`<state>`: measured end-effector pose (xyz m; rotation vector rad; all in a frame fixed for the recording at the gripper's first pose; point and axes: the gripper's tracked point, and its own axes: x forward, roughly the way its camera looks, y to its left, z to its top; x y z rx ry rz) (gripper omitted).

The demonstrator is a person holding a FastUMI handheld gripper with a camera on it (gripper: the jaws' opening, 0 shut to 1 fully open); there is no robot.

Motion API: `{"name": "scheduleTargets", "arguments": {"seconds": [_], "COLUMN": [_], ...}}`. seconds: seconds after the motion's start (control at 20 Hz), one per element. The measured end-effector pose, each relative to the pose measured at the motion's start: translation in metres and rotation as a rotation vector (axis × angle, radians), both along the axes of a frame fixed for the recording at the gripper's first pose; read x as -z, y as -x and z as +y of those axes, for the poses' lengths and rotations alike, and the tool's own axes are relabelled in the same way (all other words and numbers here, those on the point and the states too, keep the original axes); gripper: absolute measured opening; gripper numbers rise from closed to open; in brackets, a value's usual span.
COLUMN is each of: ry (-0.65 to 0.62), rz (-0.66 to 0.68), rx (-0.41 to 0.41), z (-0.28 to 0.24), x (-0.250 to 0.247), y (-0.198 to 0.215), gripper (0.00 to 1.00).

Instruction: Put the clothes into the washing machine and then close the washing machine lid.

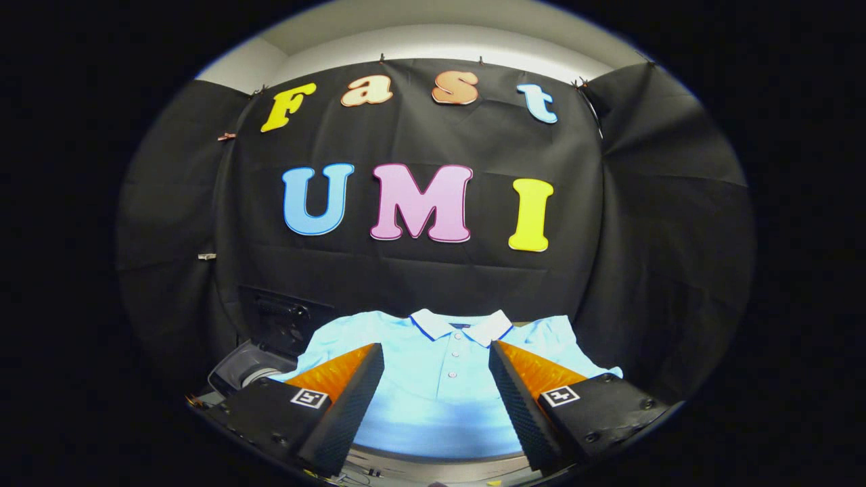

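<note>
1. Black cloth walled the booth on three sides, with a pale ceiling strip above; a light tabletop (433, 467) edge showed just below the fingers.
2. In the gripper view, the gripper (436, 358) stood wide open, holding nothing, its two fingers spread either side of the shirt's button placket.
3. The light blue polo shirt (440, 385) lay flat and spread out, white collar (462, 325) away from the fingers, sleeves out to both sides.
4. The washing machine (254, 368) sat left of the shirt, beyond the left finger, its dark lid (281, 318) apparently raised against the cloth.
5. To do the pickup well, I judged it best to drop onto the chest, pinch a bunched fold, then lift high.
6. A trailing sleeve might snag the machine's rim; nothing else looked to be in the way.
</note>
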<state>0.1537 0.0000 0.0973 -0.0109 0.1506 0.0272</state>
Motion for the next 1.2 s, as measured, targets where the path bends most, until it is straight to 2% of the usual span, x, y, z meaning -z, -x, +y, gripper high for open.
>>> {"name": "scheduleTargets", "arguments": {"seconds": [0.15, 0.3, 0.45, 0.6, 0.9, 1.0, 1.2], "ry": [0.05, 0.075, 0.114, 0.058, 0.03, -0.024, -0.01], "rz": [0.04, 0.123, 0.187, 0.264, 0.4, 0.429, 0.425], "rx": [0.031, 0.033, 0.075, 0.082, 0.088, 0.079, 0.051], "z": [-0.006, -0.009, -0.024, -0.028, -0.028, -0.028, -0.028], "x": [0.004, 0.023, 0.048, 0.069, 0.104, 0.108, 0.107], "y": [-0.032, -0.053, -0.073, -0.084, -0.092, -0.098, -0.097], "gripper": [0.98, 0.99, 0.98, 0.99, 0.99, 0.98, 0.96]}}
